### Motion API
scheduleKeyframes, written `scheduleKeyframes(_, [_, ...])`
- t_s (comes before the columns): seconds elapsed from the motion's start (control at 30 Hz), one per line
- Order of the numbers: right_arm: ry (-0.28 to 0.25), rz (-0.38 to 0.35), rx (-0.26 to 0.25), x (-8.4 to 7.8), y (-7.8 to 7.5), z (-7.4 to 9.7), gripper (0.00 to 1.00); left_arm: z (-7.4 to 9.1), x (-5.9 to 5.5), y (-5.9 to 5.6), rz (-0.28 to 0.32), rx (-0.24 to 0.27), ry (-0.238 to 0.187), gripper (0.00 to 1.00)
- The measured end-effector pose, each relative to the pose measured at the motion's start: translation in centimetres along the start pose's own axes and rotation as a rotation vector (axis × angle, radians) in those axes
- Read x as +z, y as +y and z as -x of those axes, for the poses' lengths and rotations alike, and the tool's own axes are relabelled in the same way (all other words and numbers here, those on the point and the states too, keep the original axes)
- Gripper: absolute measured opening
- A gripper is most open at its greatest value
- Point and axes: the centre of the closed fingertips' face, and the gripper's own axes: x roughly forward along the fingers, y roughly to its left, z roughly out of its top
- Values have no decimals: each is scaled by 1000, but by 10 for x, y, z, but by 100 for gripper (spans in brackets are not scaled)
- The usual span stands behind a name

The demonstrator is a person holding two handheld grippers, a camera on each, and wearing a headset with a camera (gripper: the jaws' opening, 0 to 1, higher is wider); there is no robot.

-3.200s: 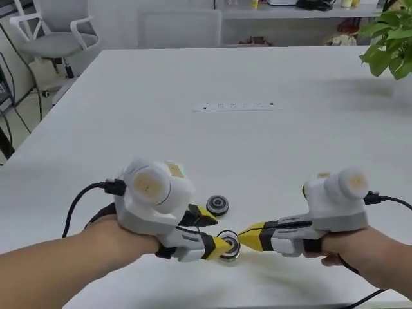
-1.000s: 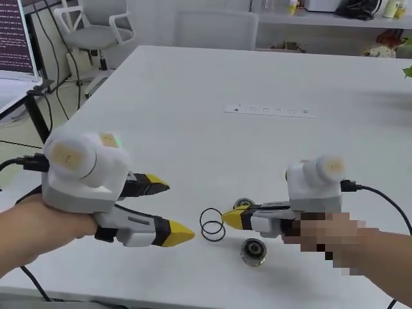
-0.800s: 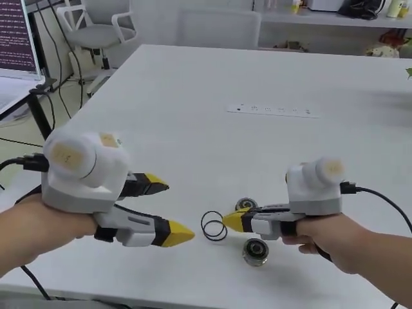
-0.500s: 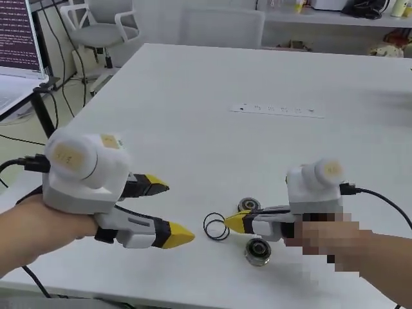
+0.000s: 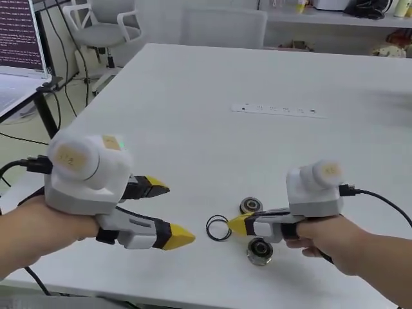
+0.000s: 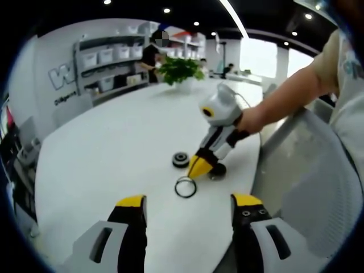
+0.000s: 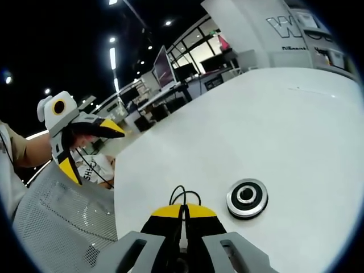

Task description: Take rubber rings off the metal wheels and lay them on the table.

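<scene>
The 2 rubber rings (image 5: pixel 219 228) are now lying on the table (image 5: pixel 225 148), off the metal wheel (image 5: pixel 259 250) that both grippers were gripping, with the right gripper (image 5: pixel 230 224) touching them with clenched jaws and the left gripper (image 5: pixel 177 212) hanging released to their left, likely leaving the farther wheel (image 5: pixel 251 205) beyond them.

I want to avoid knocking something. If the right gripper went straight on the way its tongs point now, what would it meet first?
Probably the rubber rings: they lie on the table directly before the shut tongs of the right gripper. Whether the tips touch them is unclear.
</scene>
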Motion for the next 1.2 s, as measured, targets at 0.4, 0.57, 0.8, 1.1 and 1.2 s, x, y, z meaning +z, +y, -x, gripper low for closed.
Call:
scheduleKeyframes(0.4, [4,-4,-21,-1,-4,3,4,0,-3,1,2,-2,11,60])
scheduleKeyframes(0.57, [-18,-1,-30,5,-6,10,7,-1,-2,1,2,-4,14,60])
scheduleKeyframes(0.8, [-48,5,-35,14,-5,21,11,-4,2,2,6,-10,13,61])
scheduleKeyframes(1.1, [-83,39,-49,26,-5,40,15,-8,10,4,15,-16,2,61])
scheduleKeyframes(1.2, [-89,49,-58,27,-8,44,18,-11,12,5,13,-18,7,63])
